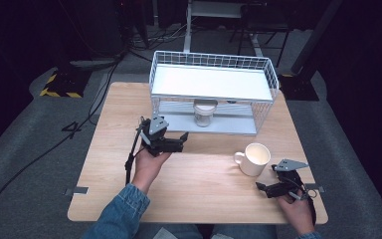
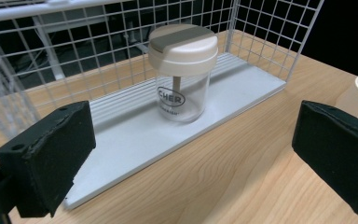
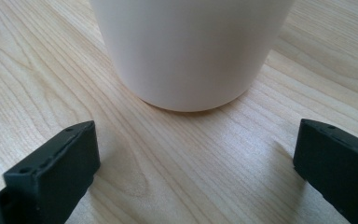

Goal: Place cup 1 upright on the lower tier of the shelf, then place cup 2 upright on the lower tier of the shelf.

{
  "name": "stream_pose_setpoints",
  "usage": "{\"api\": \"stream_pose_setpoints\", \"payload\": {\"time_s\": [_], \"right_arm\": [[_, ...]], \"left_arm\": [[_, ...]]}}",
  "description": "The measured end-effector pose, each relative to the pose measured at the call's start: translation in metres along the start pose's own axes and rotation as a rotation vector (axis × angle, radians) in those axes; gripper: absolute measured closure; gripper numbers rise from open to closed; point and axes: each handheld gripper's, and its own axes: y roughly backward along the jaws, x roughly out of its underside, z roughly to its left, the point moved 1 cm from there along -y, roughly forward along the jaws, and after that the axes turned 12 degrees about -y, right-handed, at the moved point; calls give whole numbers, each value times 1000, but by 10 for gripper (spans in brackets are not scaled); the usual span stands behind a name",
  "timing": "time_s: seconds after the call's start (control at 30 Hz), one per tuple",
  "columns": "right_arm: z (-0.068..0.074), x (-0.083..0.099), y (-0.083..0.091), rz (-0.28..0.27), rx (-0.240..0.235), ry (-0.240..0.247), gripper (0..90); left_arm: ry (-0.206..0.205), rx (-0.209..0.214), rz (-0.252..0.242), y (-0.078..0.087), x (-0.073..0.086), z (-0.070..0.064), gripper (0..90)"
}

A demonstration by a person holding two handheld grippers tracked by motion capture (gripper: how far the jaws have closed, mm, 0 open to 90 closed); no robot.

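My left gripper [image 2: 186, 154] gapes empty, the jar [image 2: 182, 74] ahead with its label partly cut off. My right gripper [image 3: 193, 172] gapes too; the mug [image 3: 191, 51] ahead loses its rim.

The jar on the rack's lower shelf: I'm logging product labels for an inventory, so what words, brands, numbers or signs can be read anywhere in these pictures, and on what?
"CHER": on the clear wall of the jar, inside an oval outline, left gripper view; the letters seem to be the end of a longer word that curves out of sight.
Small line under that oval: too blurred to read.
Mug, rack, table: no text.
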Motion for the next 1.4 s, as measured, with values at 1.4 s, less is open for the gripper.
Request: {"api": "stream_pose_setpoints", "payload": {"time_s": [1.4], "right_arm": [[0,0,0,0,1,-3,3]], "left_arm": [[-21,40,211,69,70,5,10]]}}
